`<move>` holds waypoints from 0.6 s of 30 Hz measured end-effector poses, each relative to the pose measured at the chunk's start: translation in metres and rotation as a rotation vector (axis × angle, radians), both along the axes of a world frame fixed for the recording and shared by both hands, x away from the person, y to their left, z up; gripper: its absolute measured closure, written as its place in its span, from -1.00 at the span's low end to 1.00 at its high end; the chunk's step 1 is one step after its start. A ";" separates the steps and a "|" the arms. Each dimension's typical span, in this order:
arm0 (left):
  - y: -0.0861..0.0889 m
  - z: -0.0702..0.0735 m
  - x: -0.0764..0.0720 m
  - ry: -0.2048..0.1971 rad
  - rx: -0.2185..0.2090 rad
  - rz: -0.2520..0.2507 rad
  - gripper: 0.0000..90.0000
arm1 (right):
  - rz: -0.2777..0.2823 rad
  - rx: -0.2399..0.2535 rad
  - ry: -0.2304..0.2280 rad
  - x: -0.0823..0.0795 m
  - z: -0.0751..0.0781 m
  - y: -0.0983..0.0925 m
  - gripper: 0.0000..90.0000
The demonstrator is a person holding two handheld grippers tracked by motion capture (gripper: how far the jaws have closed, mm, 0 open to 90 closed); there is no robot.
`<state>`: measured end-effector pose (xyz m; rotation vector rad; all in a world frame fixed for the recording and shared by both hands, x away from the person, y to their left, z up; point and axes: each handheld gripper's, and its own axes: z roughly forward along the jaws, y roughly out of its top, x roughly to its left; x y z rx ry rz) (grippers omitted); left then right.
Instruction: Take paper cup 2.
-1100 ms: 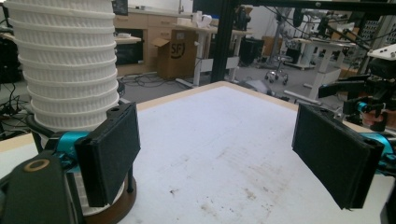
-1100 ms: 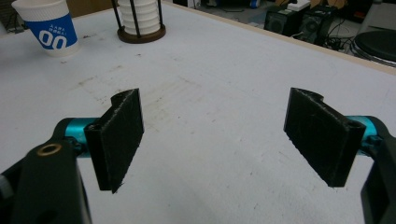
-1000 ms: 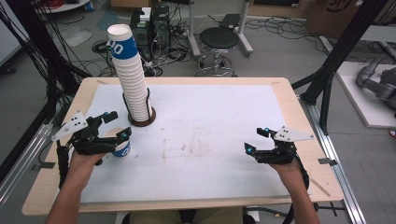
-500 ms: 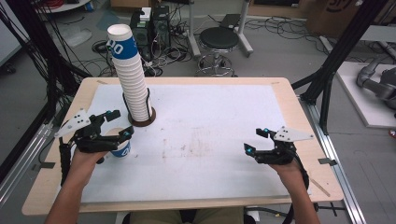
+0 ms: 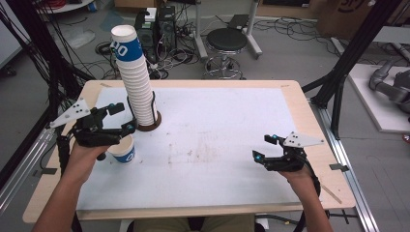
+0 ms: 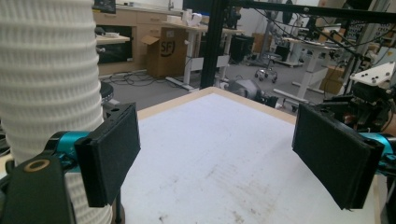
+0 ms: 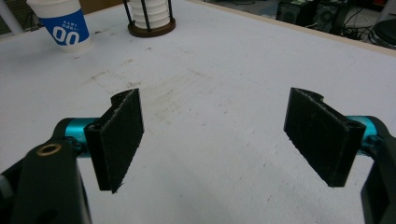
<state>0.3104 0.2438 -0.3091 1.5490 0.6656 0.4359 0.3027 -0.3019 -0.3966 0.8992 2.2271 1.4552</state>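
While both jaws stand apart and empty: right hand-held gripper [image 5: 265,148] low over the near right of the desk [image 5: 217,130], nothing between its pads [image 7: 119,140]. Left hand-held gripper [image 5: 121,118] at the near left, jaws likewise spread, hovering just above a single paper cup [image 5: 123,150].

Single cup: upright on the desk, blue band with white figures, open mouth up, just below and beside the left jaws; contact cannot be told. Judged very light, thin-walled, easily crushed or tipped. Best taken across the mid-wall under the rolled rim, gentle squeeze only. Smooth printed band likely a bit slippery against the pads.

Farther, just beyond: tall cup stack [image 5: 135,82], ribbed white sleeves nested high, top cup banded blue, seated in a round dark holder [image 5: 147,123] with thin upright rods. Stack leans slightly; judged light but top-heavy. Close by the left jaw [image 6: 56,93] in the left gripper view, so a sideways swing risks knocking it.

Middle of desk: bare white sheet, faint brown scuffs.

Beyond the far edge: black stool [image 5: 227,41], cables on the floor.
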 end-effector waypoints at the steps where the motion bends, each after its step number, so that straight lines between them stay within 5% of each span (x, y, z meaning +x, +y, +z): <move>1: -0.002 0.005 0.002 -0.004 0.009 -0.001 -0.66 | 0.002 0.001 0.001 0.000 0.001 0.000 -0.55; 8: -0.012 0.032 0.014 -0.013 0.016 -0.034 -0.66 | -0.006 0.008 -0.001 -0.001 0.001 -0.002 -0.55; 18: -0.009 0.066 0.036 -0.017 0.047 0.002 -0.66 | 0.004 0.005 0.000 0.000 0.000 -0.002 -0.55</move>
